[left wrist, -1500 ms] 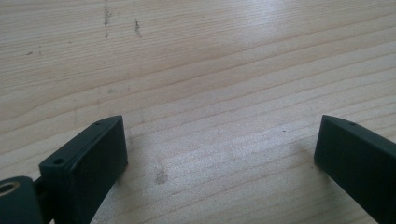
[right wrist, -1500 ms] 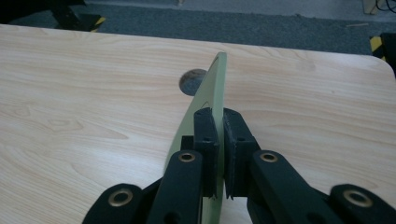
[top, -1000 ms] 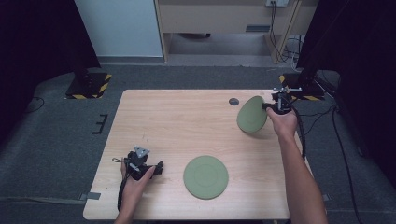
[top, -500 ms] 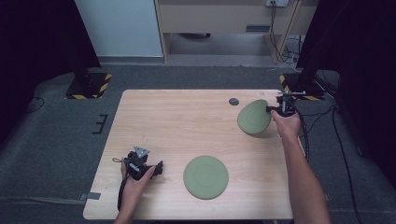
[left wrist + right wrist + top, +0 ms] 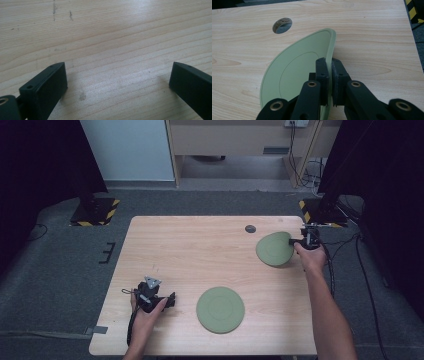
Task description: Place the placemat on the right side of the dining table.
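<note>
Right gripper (image 5: 303,240): jaws clamped on the rim of a green plate (image 5: 274,249), far right of the table (image 5: 200,250).
Plate tilt: raised on its gripped edge in the right gripper view (image 5: 294,72).
Left gripper (image 5: 167,300): jaws spread wide, nothing between them, resting near the front left.
Second green plate (image 5: 220,309): flat, bare, just right of the left gripper.
Table hole (image 5: 282,25): beside the held plate.
Left gripper view: bare wood grain between the jaws.

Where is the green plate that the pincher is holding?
In the high view the held plate is at the table's far right, clamped at its rim by the right gripper, just beside the round hole.
</note>
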{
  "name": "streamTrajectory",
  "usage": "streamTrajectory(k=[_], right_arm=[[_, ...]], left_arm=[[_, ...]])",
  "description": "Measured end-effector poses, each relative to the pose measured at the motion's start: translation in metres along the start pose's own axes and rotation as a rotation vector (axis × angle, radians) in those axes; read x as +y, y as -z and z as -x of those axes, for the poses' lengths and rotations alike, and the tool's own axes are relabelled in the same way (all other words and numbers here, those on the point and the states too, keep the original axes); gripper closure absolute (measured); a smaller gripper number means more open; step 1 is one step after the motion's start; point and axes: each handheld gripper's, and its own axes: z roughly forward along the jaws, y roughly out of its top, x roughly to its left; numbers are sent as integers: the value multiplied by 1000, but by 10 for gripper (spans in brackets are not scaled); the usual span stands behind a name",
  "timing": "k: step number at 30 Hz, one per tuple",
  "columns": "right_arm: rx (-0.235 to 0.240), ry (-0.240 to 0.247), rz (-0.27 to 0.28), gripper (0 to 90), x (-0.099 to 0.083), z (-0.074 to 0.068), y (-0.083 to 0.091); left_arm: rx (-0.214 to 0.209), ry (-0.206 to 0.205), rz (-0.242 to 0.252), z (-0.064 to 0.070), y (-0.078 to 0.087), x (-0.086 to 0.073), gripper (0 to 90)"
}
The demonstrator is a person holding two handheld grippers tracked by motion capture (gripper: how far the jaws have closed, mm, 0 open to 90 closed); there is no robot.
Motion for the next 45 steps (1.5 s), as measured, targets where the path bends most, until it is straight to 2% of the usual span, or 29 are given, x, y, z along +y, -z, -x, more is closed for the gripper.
streamTrajectory(k=[23, 33, 45], right_arm=[[-7, -19, -13, 857, -7, 18, -12], [-8, -37, -3, 853, -18, 25, -13], [-11, -63, -5, 837, -15, 32, -13]], left_arm=[[5, 5, -1, 1, 0, 0, 7], [5, 4, 0, 2, 0, 0, 7], [-3, -2, 1, 4, 0, 0, 6]])
